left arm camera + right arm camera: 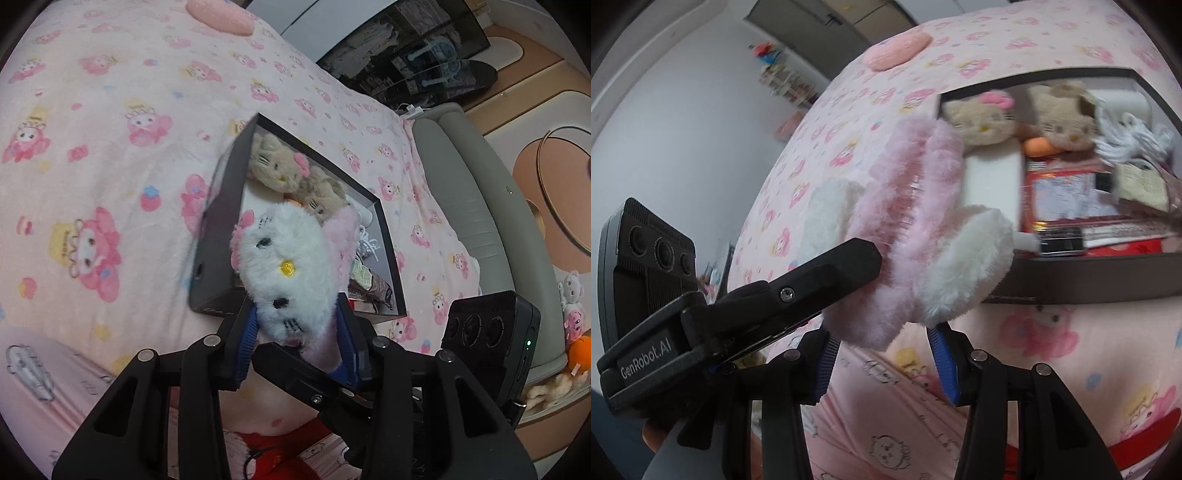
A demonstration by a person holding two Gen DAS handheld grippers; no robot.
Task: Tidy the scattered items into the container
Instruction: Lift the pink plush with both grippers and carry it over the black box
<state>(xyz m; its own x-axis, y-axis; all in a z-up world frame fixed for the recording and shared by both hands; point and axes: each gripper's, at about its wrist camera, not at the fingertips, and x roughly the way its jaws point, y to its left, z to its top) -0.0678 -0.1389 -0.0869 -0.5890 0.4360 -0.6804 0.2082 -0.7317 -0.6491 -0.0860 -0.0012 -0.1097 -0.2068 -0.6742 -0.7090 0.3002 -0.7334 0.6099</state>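
Both grippers hold one white and pink Hello Kitty plush earmuff (284, 273) above the near rim of a black box (218, 236) on the bed. My left gripper (295, 328) is shut on the white cat-face pad. My right gripper (882, 343) is shut on the pink furry band and white pad (905, 236). The left gripper's finger also shows in the right wrist view (827, 273), against the fur. The box (1071, 273) holds two beige cat plushes (982, 118), a white cord (1126, 140), an orange item and red packets.
The bed has a pink cartoon-print blanket (110, 147) and a pink round cushion (221, 14) at the far end. A grey padded bed edge (476, 206) runs on the right, with small plush toys (572, 314) and the floor beyond.
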